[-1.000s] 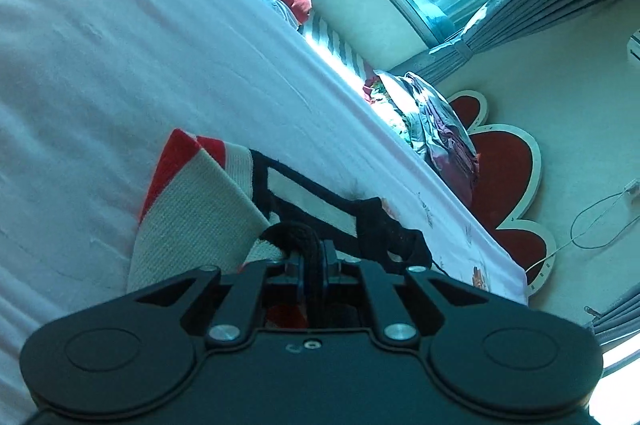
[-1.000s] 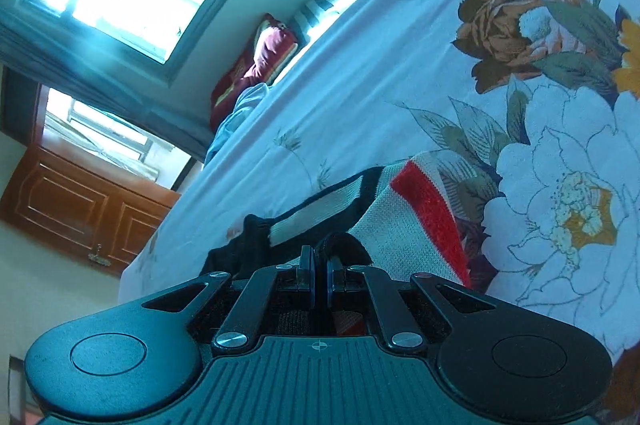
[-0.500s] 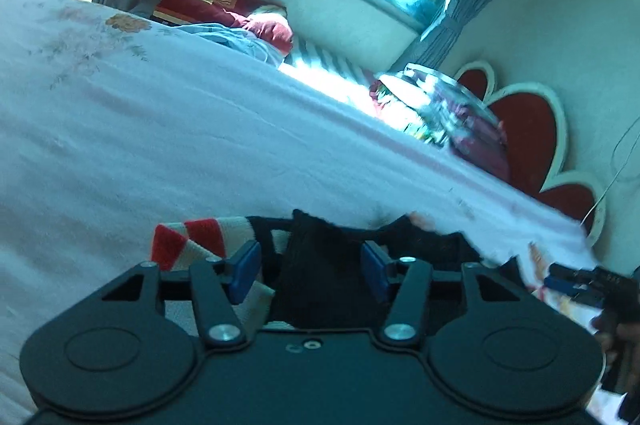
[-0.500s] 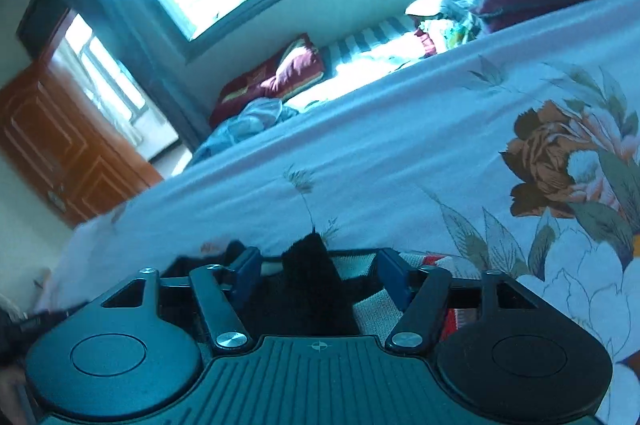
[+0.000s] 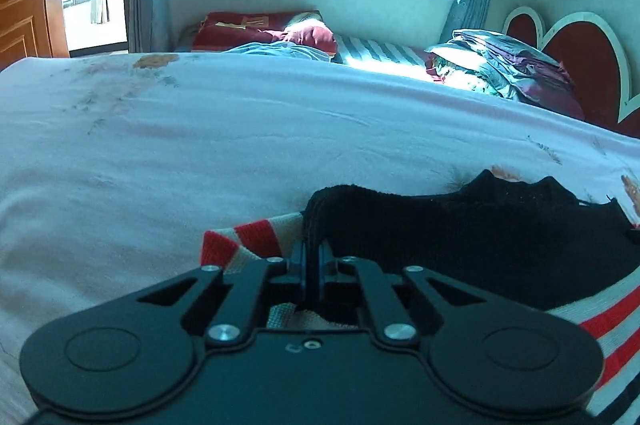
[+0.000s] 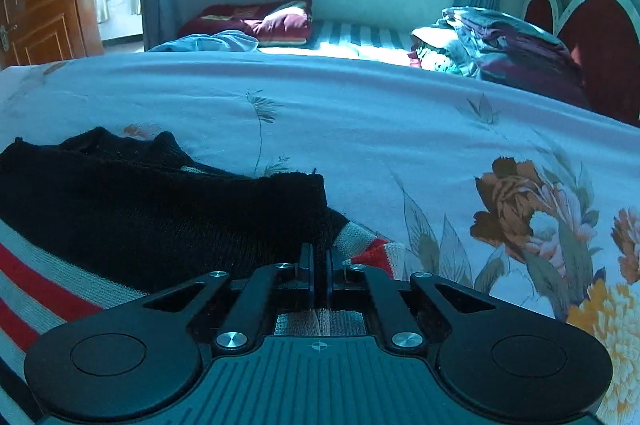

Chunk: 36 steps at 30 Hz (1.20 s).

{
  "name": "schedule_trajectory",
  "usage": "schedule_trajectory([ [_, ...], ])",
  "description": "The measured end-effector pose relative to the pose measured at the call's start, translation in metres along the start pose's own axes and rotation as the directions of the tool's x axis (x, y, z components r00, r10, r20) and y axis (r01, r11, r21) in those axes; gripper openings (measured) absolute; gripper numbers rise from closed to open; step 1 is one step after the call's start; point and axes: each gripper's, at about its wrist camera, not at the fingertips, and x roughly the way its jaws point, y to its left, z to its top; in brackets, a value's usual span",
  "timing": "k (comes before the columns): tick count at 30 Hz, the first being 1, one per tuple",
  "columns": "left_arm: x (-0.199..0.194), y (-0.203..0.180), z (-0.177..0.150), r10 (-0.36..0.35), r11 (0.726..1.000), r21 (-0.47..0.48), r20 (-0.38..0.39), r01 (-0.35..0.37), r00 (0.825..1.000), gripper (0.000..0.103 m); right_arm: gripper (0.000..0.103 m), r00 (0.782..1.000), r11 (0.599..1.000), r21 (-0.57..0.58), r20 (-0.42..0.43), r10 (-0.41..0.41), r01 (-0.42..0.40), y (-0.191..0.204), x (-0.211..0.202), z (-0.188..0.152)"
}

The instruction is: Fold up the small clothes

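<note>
The knit sweater [image 5: 480,237], black over red-and-white stripes, lies on the floral bedspread [image 6: 400,129]. The left gripper [image 5: 312,257] and right gripper [image 6: 318,261] have just closed, jaws narrow, pinching its edges; folded bedding [image 6: 500,41] sits well beyond

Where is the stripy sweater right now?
The stripy sweater lies on the flowery bedspread, low in both views, between the left gripper and the right gripper, which are both shut at its edges.
</note>
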Motion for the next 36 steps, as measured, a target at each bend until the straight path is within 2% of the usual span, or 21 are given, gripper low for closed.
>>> schedule_trajectory([
  [6, -0.001, -0.008, 0.005, 0.035, 0.997, 0.063, -0.022, -0.033, 0.999, 0.01, 0.006, 1.0, 1.0, 0.017, -0.004, -0.015, 0.015, 0.003, -0.004, 0.007],
  [7, -0.002, -0.007, 0.006, 0.037, 0.997, 0.063, -0.022, -0.035, 0.999, 0.022, 0.022, 1.0, 0.999, 0.033, 0.002, -0.009, 0.009, 0.002, -0.008, 0.008],
  [8, -0.004, -0.006, 0.007, 0.037, 0.998, 0.06, -0.02, -0.036, 0.999, 0.052, 0.034, 1.0, 0.999, 0.042, 0.019, -0.013, 0.012, 0.0, -0.015, 0.009],
  [9, -0.006, -0.004, 0.007, 0.03, 0.998, 0.059, -0.016, -0.029, 0.999, 0.067, 0.055, 0.999, 0.999, 0.039, 0.038, -0.027, 0.025, 0.001, -0.021, 0.01],
  [10, -0.009, -0.002, 0.007, 0.012, 0.998, 0.063, -0.006, -0.011, 1.0, 0.075, 0.059, 0.998, 0.999, 0.028, 0.054, -0.036, 0.034, 0.004, -0.025, 0.01],
  [13, -0.028, -0.016, 0.006, 0.041, 0.993, 0.109, 0.051, -0.046, 0.998, 0.054, 0.058, 0.995, 0.999, -0.041, 0.095, 0.015, -0.011, 0.026, -0.043, 0.017],
  [14, -0.035, -0.025, 0.006, 0.017, 0.993, 0.117, 0.068, -0.025, 0.998, 0.049, 0.051, 0.994, 0.997, -0.068, 0.101, 0.043, -0.036, 0.035, -0.047, 0.018],
  [15, -0.04, -0.039, 0.004, -0.016, 0.989, 0.146, 0.081, 0.004, 0.997, 0.049, 0.036, 0.992, 0.992, -0.102, 0.092, 0.088, -0.078, 0.05, -0.047, 0.02],
  [16, -0.042, -0.058, 0.003, -0.037, 0.978, 0.206, 0.082, 0.02, 0.996, 0.05, 0.032, 0.991, 0.987, -0.12, 0.074, 0.113, -0.104, 0.064, -0.043, 0.022],
  [18, -0.038, -0.095, -0.001, -0.1, 0.95, 0.301, 0.035, 0.085, 0.994, 0.054, 0.032, 0.987, 0.977, -0.153, 0.035, 0.158, -0.151, 0.09, -0.032, 0.023],
  [20, -0.033, -0.122, -0.005, -0.167, 0.924, 0.346, -0.02, 0.164, 0.986, 0.059, 0.032, 0.98, 0.961, -0.198, 0.004, 0.199, -0.194, 0.114, -0.022, 0.021],
  [22, -0.024, -0.136, -0.012, -0.175, 0.909, 0.377, -0.046, 0.179, 0.984, 0.059, 0.032, 0.975, 0.949, -0.226, -0.027, 0.222, -0.222, 0.127, -0.012, 0.016],
  [24, -0.017, -0.125, -0.016, -0.15, 0.916, 0.367, -0.053, 0.159, 0.987, 0.059, 0.032, 0.975, 0.945, -0.244, -0.028, 0.219, -0.219, 0.122, -0.008, 0.01],
  [25, -0.017, -0.109, -0.019, -0.114, 0.928, 0.354, -0.031, 0.117, 0.993, 0.06, 0.032, 0.981, 0.95, -0.249, -0.02, 0.191, -0.19, 0.112, -0.01, 0.008],
  [27, -0.016, -0.073, -0.023, -0.008, 0.946, 0.325, -0.01, 0.011, 1.0, 0.066, 0.032, 0.999, 0.982, -0.186, -0.005, 0.04, -0.04, 0.071, -0.013, 0.0],
  [28, -0.019, -0.055, -0.025, -0.013, 0.956, 0.293, -0.004, 0.014, 1.0, 0.072, 0.032, 1.0, 0.991, -0.135, -0.007, -0.019, 0.018, 0.048, -0.017, -0.007],
  [30, -0.02, -0.043, -0.026, -0.041, 0.96, 0.276, -0.005, 0.041, 0.999, 0.072, 0.032, 1.0, 0.998, -0.066, -0.008, 0.003, -0.004, 0.021, -0.024, -0.014],
  [33, -0.025, -0.059, -0.02, 0.01, 0.95, 0.311, 0.014, -0.014, 1.0, 0.068, 0.032, 1.0, 0.999, -0.037, -0.003, -0.023, 0.023, 0.024, -0.033, -0.005],
  [34, -0.034, -0.065, -0.018, 0.016, 0.952, 0.304, 0.042, -0.028, 0.999, 0.062, 0.034, 0.999, 0.999, -0.033, 0.032, -0.036, 0.037, 0.028, -0.043, -0.003],
  [35, -0.044, -0.071, -0.017, 0.001, 0.955, 0.296, 0.072, -0.022, 0.997, 0.064, 0.039, 0.998, 0.999, -0.027, 0.064, -0.02, 0.021, 0.035, -0.053, -0.001],
  [36, -0.053, -0.078, -0.016, -0.031, 0.96, 0.281, 0.085, 0.006, 0.996, 0.064, 0.049, 0.997, 1.0, -0.024, 0.076, 0.009, -0.007, 0.041, -0.06, 0.0],
])
